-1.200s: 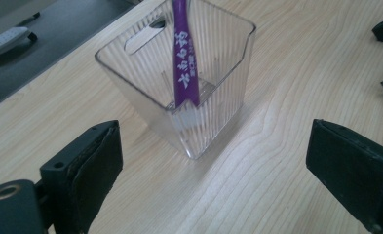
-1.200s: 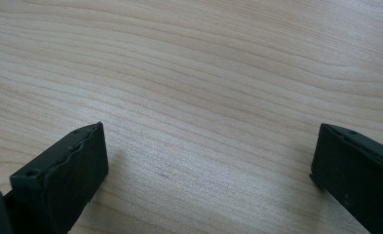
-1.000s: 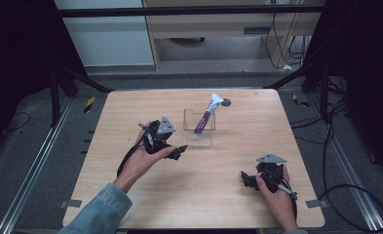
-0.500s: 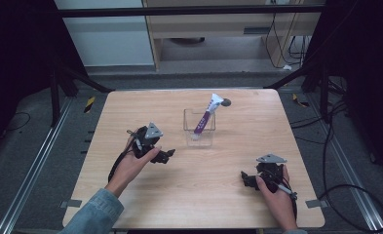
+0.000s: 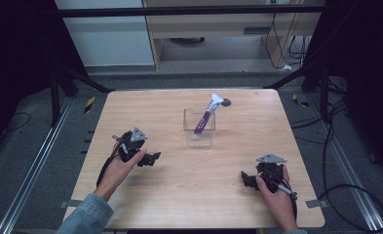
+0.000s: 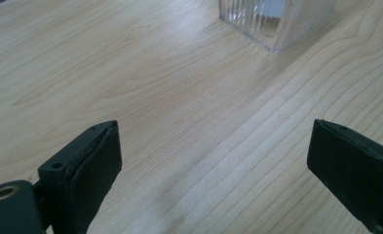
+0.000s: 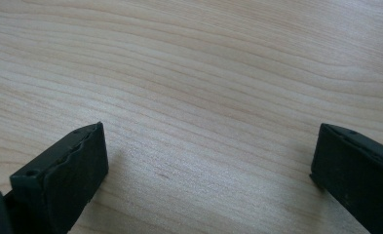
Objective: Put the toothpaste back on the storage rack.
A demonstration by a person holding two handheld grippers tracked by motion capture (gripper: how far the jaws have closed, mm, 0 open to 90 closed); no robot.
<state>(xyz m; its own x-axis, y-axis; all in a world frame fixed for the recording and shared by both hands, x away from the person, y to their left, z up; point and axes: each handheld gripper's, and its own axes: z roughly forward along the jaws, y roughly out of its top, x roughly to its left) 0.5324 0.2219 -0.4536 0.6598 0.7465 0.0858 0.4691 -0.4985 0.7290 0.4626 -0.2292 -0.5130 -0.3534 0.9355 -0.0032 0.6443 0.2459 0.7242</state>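
A clear plastic box stands near the middle of the wooden table, with a purple and white tube leaning out of it toward the far right. My left gripper rests low on the table to the box's near left, open, nothing between its jaws. The left gripper view looks over bare wood with the ribbed corner of the box at the top. My right gripper sits at the near right of the table, open over bare wood.
A small dark disc lies on the table just behind the tube's top. Metal rails and black frame legs flank the table, and cables run over the floor at the right. A cabinet and shelf stand beyond the far edge.
My left gripper has drawn back toward the near left, away from the box, and lowered to the table. The right gripper has stayed in place.
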